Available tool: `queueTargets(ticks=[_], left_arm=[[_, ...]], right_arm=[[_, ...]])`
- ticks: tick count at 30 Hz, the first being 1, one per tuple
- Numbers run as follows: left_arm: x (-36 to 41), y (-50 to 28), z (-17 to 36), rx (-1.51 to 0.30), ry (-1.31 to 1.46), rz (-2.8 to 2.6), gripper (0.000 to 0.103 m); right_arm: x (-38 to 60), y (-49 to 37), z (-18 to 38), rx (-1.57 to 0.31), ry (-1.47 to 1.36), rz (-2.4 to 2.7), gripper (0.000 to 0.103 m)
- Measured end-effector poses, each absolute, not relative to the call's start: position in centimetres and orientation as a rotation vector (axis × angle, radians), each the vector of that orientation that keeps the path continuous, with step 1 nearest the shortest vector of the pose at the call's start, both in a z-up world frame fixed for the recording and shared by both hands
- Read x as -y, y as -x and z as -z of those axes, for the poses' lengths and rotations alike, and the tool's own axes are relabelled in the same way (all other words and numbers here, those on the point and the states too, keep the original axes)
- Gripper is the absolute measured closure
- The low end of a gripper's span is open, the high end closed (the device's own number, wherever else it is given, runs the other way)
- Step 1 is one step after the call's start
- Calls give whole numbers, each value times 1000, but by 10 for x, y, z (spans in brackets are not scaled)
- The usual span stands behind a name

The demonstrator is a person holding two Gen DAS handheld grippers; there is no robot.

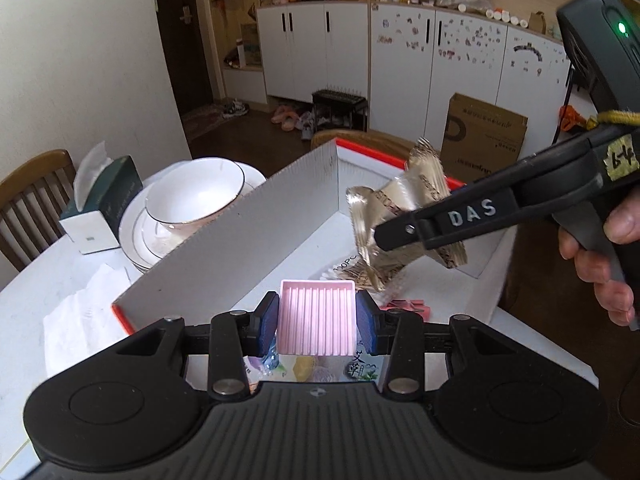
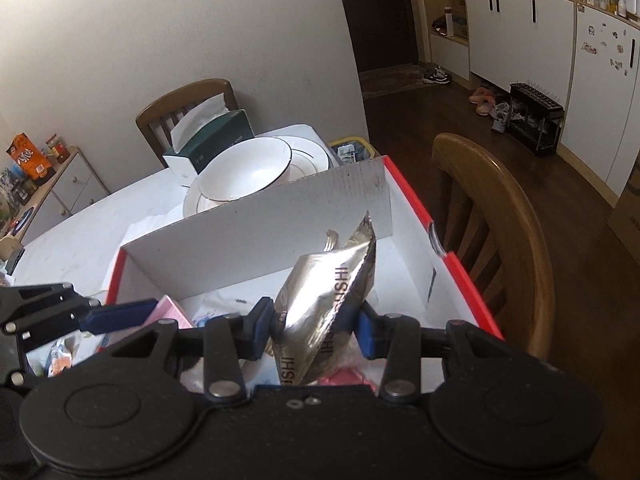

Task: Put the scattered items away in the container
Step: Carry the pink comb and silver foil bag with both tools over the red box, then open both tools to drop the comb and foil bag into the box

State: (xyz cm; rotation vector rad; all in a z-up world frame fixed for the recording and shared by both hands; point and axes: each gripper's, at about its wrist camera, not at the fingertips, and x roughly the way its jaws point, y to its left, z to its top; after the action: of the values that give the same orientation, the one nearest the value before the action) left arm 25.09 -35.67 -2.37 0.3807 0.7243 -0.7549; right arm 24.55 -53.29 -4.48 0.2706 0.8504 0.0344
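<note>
Two items are held over the box (image 1: 256, 216) at once. The left gripper (image 1: 316, 322) is pinched on a pink ridged tray (image 1: 316, 318), pads pressed on both of its side walls, tray carried flat above the near end of the box. The right gripper (image 2: 316, 326) is clamped on a gold foil packet (image 2: 324, 300), gripped low on its crumpled body so that most of the packet stands up past the fingers and hangs over the middle of the box.

The box, white inside with a red rim, sits at the surface's edge nearest the brown chair (image 2: 500, 216). Some things already lie on its floor: a cotton-swab pack (image 1: 344, 270), a small pink-red piece, printed packets under the left gripper. A bowl on stacked plates (image 1: 196, 196) and a tissue box (image 1: 104, 204) stand beyond the box's tall white wall, toward the surface's far corner.

Risks, as judged: the foil is slick and springy, so on release it could cling to a pad or bounce toward the low red rim on the chair side and drop off the surface. The two grippers are close together; a simultaneous lowering could knock the tray askew. The tray, if released tilted, could land on its edge on the items below.
</note>
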Motion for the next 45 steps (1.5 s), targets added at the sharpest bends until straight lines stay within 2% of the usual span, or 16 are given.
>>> queueTargets(ticks=[22,33,45], left_arm=[[392,-295,59,-859,-487,756,64],[403,-301,71,-928,-515,759,64],[413,-301,76,-948,-543,773,63]], right_arm=[[524,-304,72,-973,-200,-28,62],[530,-322,84,-1026,-320,-17,62],[527,-328,86,-1040,-312,-19,60]])
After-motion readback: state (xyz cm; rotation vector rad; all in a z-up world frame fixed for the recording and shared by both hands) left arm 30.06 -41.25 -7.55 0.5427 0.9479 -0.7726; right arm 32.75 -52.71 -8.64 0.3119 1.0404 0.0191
